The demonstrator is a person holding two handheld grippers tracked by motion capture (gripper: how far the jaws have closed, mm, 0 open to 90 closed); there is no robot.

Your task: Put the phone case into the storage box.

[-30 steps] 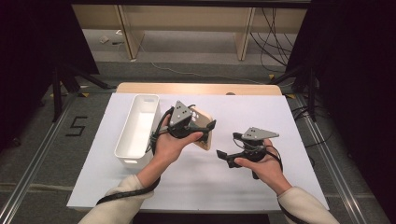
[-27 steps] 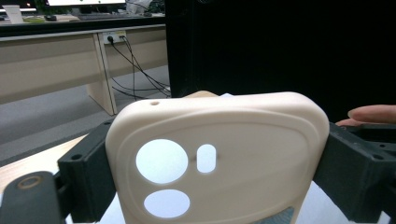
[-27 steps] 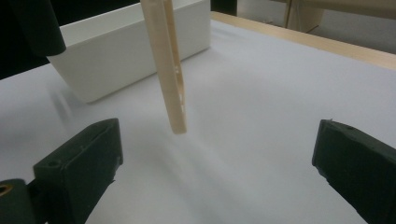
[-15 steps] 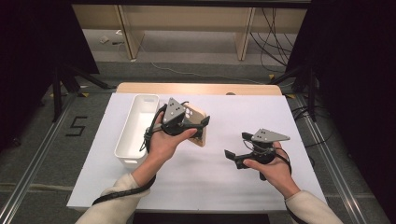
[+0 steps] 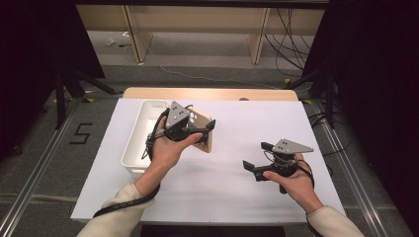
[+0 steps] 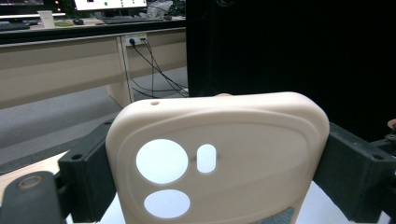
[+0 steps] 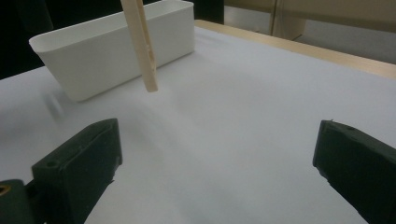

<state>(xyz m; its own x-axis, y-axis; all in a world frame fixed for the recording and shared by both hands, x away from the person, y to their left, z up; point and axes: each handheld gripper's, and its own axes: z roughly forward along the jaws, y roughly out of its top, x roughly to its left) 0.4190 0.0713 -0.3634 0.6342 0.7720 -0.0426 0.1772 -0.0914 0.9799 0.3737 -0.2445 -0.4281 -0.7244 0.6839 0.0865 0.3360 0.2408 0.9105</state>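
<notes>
Phone case (image 6: 219,158) cutouts in left gripper view, white bin (image 5: 143,136) beside it from above

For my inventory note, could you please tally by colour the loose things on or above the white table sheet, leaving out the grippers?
Beige: 1, the phone case held off the sheet in the left gripper.
White: 1, the long bin beside it.
Total: 2.
</notes>
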